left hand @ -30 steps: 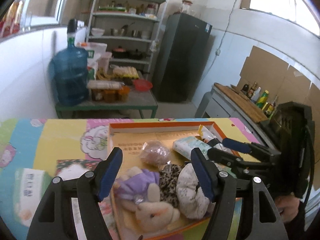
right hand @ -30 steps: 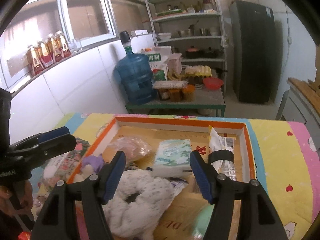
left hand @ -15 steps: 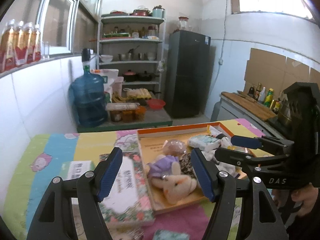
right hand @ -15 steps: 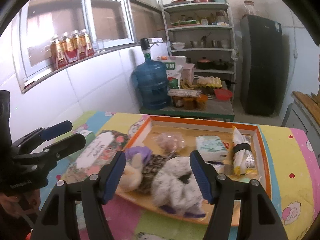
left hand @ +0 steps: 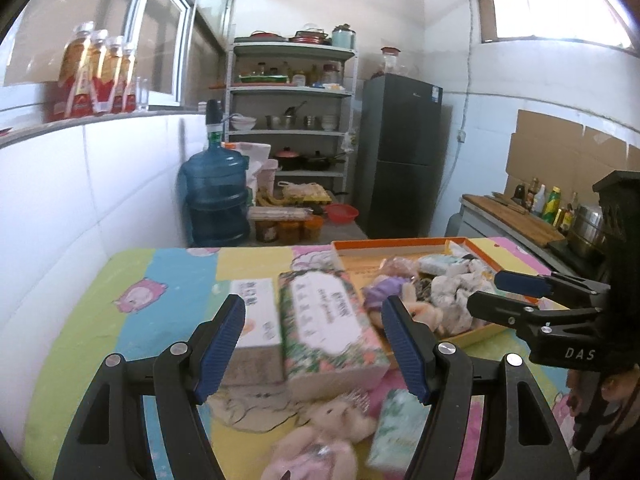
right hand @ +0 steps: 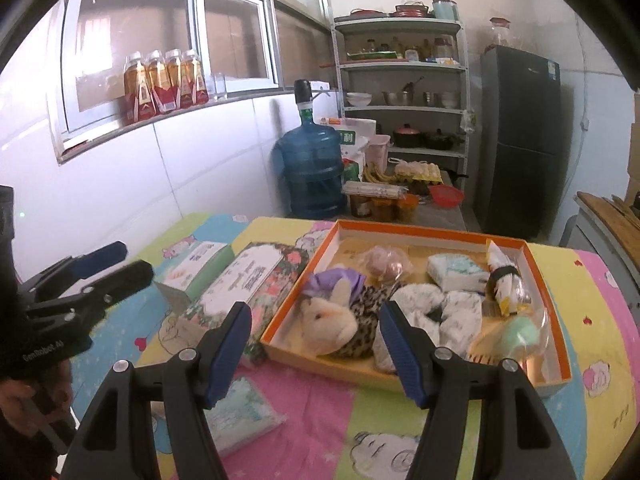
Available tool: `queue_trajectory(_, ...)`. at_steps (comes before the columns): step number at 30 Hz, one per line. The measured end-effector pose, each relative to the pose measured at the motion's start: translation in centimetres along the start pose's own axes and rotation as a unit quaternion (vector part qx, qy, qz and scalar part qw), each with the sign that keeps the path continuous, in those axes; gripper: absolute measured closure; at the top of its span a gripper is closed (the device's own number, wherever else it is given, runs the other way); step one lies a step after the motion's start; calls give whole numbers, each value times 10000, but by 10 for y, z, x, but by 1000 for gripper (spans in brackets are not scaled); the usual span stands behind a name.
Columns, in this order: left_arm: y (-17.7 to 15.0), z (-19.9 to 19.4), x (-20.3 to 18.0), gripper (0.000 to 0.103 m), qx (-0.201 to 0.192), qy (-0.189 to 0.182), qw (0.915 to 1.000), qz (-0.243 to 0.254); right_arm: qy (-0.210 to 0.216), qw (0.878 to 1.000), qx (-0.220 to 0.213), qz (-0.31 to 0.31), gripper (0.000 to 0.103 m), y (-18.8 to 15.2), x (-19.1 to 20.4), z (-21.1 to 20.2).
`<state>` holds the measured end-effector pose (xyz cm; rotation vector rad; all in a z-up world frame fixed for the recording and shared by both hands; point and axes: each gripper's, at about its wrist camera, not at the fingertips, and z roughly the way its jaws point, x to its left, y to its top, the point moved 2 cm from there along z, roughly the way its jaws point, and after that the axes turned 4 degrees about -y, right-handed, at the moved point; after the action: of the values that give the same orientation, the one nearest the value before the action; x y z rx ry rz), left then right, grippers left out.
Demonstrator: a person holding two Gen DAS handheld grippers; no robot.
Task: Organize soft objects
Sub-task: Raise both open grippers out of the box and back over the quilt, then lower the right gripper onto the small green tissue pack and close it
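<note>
1. Kitchen walls of white tile frame both views, with a metal shelf rack point(right hand: 402, 92) of pots and bowls at the back, a dark fridge point(right hand: 520, 148) to its right and a blue water jug point(right hand: 310, 168) left of the rack.
2. Bottles of orange drink point(right hand: 164, 84) stand on the window ledge in the upper left of the right wrist view.
3. Across the lower half of both frames lies a table covered in a bright cartoon-print cloth point(right hand: 592, 300).
4. An orange-rimmed tray point(right hand: 554, 320) sits on it, centre right in the right wrist view, holding the soft objects: a cream plush rabbit point(right hand: 332, 320) with a purple cloth, a leopard-print piece point(right hand: 370, 312), a white scrunchie point(right hand: 440, 308), a tissue pack point(right hand: 456, 272) and a pale green puff point(right hand: 520, 334).
5. Just left of the tray lie a floral box point(right hand: 248, 284) and, beside it, a white box point(right hand: 196, 264).
6. Outside the tray, a mint tissue pack point(left hand: 396, 428) and a pink plush rabbit point(left hand: 320, 444) lie on the cloth at the bottom of the left wrist view, blurred.
7. Low in its own view, the left gripper point(left hand: 314, 346) has its blue-padded fingers spread wide with nothing between them.
8. Likewise empty, the right gripper point(right hand: 316, 354) has its fingers well apart, above the tray's near edge in the picture.
9. A hand point(right hand: 24, 408) grips the left tool at the lower left of the right wrist view.
</note>
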<state>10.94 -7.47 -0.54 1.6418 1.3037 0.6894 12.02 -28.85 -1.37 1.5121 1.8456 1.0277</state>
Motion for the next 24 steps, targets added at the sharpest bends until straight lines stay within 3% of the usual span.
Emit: queue_trajectory(24, -47, -53, 62, 31, -63, 170, 9995, -265, -144, 9997, 173, 28, 37, -45, 73, -11)
